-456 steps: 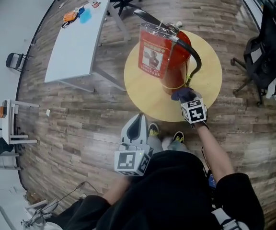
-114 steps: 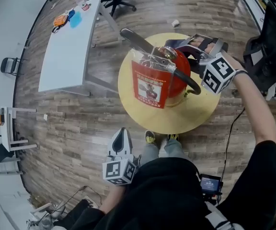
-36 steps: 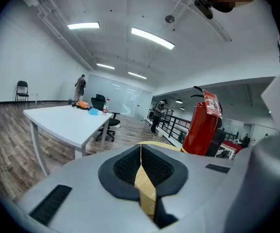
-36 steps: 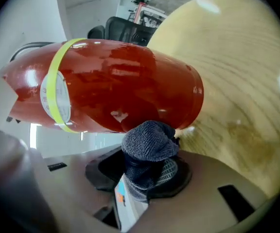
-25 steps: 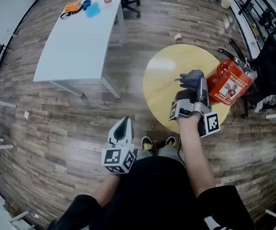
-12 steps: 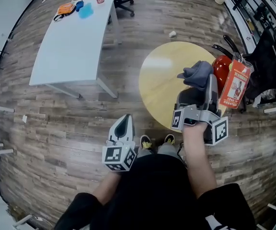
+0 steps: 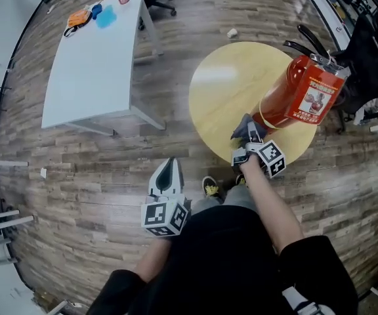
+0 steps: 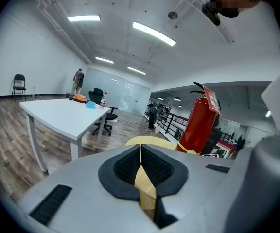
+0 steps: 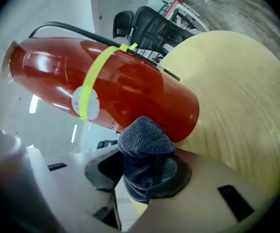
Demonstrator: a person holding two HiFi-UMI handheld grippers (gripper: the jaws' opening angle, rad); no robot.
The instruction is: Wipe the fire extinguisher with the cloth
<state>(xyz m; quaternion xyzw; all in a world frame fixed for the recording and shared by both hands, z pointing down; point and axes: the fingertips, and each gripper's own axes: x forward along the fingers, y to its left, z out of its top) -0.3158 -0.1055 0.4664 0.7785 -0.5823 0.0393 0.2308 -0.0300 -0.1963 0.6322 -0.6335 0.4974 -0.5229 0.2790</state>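
Note:
A red fire extinguisher (image 7: 295,98) with a black handle and hose stands on the right side of a round yellow table (image 7: 225,84). My right gripper (image 7: 250,143) is shut on a dark grey-blue cloth (image 7: 246,128) at the table's near edge. In the right gripper view the cloth (image 9: 145,147) bulges from the jaws and presses against the extinguisher's (image 9: 125,89) lower end, below its yellow-green band (image 9: 92,79). My left gripper (image 7: 167,178) hangs low by the person's body, away from the table. Its jaws are shut with nothing between them, and the extinguisher (image 8: 198,125) shows beyond them.
A long white table (image 7: 87,61) stands to the left, with a bottle and small orange and blue items at its far end. Black office chairs (image 7: 369,44) and racks crowd the right side behind the extinguisher. The person's shoes (image 7: 210,187) are just before the round table on the wooden floor.
My right gripper has come down with the cloth from beside the extinguisher's upper body to its base at the table's near edge. The left gripper has stayed put.

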